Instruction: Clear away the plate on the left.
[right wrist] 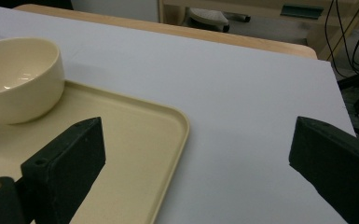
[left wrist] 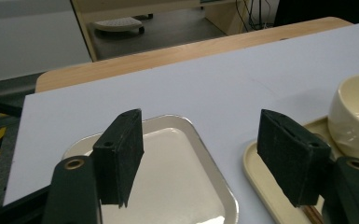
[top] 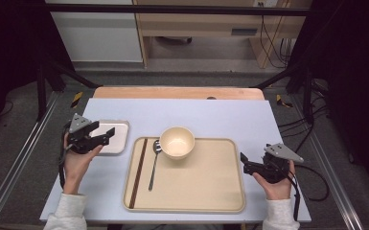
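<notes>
Left gripper (top: 104, 132) gapes over glossy rounded-square plate (top: 117, 139) — empty-jawed.

free: bare table (top: 230, 117) behind tray (top: 211, 191) | blocked: bowl (top: 177, 142), spoon (top: 154, 165), chopsticks (top: 138, 172) on tray's left | metal plate (top: 117, 139) beside it

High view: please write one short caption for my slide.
Two hand-held grippers, left gripper over a small metal tray, right gripper beside a beige tray with bowl, spoon and chopsticks.

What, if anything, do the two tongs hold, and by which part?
Nothing is held. The left tongs stand open above the small metal tray; the right tongs stand open beside the large beige tray.
</notes>
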A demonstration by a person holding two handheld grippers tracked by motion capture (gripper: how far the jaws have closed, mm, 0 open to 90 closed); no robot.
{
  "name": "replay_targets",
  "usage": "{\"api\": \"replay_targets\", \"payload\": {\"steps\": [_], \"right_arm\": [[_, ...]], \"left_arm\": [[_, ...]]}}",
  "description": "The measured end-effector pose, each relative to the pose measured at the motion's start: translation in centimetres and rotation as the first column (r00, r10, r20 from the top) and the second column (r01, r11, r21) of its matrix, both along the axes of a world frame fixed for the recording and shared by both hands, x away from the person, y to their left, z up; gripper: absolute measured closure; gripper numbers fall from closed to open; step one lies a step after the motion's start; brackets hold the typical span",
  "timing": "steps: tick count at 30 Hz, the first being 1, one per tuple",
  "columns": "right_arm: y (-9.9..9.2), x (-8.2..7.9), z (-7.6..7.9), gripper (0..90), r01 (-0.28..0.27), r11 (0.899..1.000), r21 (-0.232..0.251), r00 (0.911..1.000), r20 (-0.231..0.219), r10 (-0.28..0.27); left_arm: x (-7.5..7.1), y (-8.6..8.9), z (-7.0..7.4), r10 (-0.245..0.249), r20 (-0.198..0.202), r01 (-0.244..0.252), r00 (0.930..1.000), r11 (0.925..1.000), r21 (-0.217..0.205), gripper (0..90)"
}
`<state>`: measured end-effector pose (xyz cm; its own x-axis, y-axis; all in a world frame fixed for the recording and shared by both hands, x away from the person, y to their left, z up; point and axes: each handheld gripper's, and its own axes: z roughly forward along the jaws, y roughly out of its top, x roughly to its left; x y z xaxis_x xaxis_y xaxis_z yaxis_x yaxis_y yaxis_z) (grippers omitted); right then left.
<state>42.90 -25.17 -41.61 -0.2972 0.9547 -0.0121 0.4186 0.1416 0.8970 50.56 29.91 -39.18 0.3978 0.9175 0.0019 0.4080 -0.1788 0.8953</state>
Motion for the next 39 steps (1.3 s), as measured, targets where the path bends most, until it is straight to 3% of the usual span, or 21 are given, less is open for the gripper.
{"api": "replay_targets", "payload": {"steps": [3, 11, 18, 25, 33, 37, 39], "right_arm": [[0.0, 0.0, -0.1, 4.0, 0.000, 1.000, -0.004, 1.0000, -0.003, 0.000], [0.1, 0.0, -0.1, 4.0, -0.005, 1.000, 0.002, 1.0000, -0.005, 0.005], [0.1, 0.0, -0.1, 4.1, -0.008, 1.000, 0.007, 0.9999, -0.008, 0.008], [0.2, 0.2, -0.2, 4.2, -0.007, 1.000, -0.003, 1.0000, -0.006, 0.007], [0.2, 0.2, -0.2, 4.2, -0.007, 1.000, -0.004, 1.0000, -0.006, 0.007], [0.3, 0.2, -0.3, 4.2, -0.008, 1.000, -0.007, 0.9999, -0.010, 0.008], [0.3, 0.3, -0.4, 4.2, -0.008, 1.000, -0.011, 0.9999, -0.014, 0.008]], "left_arm": [[0.5, 0.9, 0.2, 0.022, -0.004, -0.022, 0.9997, 0.9998, 0.002, 30.8], [2.1, 2.1, -0.5, 0.059, -0.037, -0.056, 0.9976, 0.9961, 0.068, 30.1], [3.2, 3.8, -1.3, 0.100, -0.079, -0.093, 0.9919, 0.9922, 0.083, 30.5], [3.7, 4.5, -1.6, 0.120, -0.094, -0.112, 0.9884, 0.9900, 0.086, 31.7], [4.5, 5.4, -3.1, 0.148, -0.119, -0.138, 0.9818, 0.9868, 0.084, 35.8], [4.9, 5.9, -4.2, 0.148, -0.176, -0.129, 0.9733, 0.9854, 0.111, 36.4], [5.0, 6.1, -4.6, 0.158, -0.178, -0.139, 0.9713, 0.9840, 0.111, 37.3]]}}
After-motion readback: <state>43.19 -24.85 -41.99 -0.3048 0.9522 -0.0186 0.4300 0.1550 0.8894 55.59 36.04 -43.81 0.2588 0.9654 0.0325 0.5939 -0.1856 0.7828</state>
